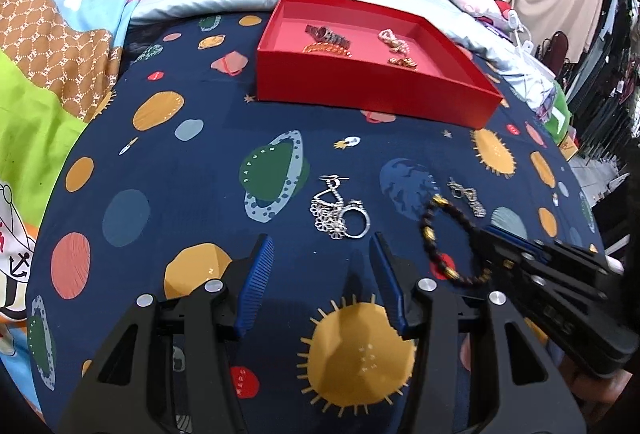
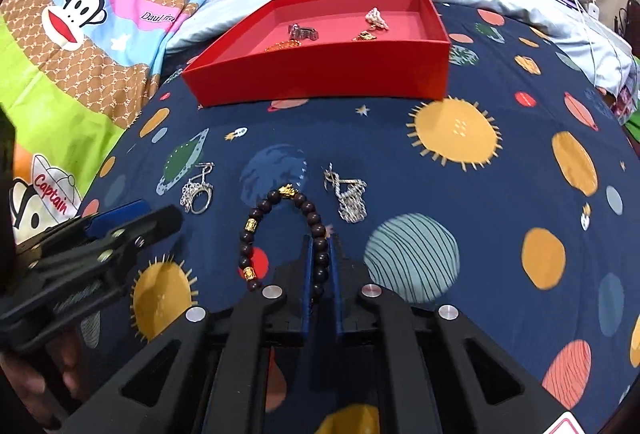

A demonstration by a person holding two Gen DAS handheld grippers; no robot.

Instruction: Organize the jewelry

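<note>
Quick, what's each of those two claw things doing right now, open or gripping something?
Left gripper: open, holding nothing.
Right gripper: closed on the dark beaded bracelet.

The red box [image 2: 320, 73] looks like matt card, smooth, its inner floor a paler matt pink. It sits on the bed's printed cloth sheet [image 1: 192, 193], dull and finely woven. The bead bracelet [image 2: 280, 230] has dark, wood-like beads with a soft sheen and a few shiny gold-coloured ones. The silver chain and ring [image 1: 340, 213] and the silver chain on the right [image 2: 350, 199] are bright, glossy metal. Each claw, left [image 1: 324, 246] and right [image 2: 321, 242], is matt black plastic with ribbed blue pads [image 1: 256, 286] and brushed metal pins.
</note>
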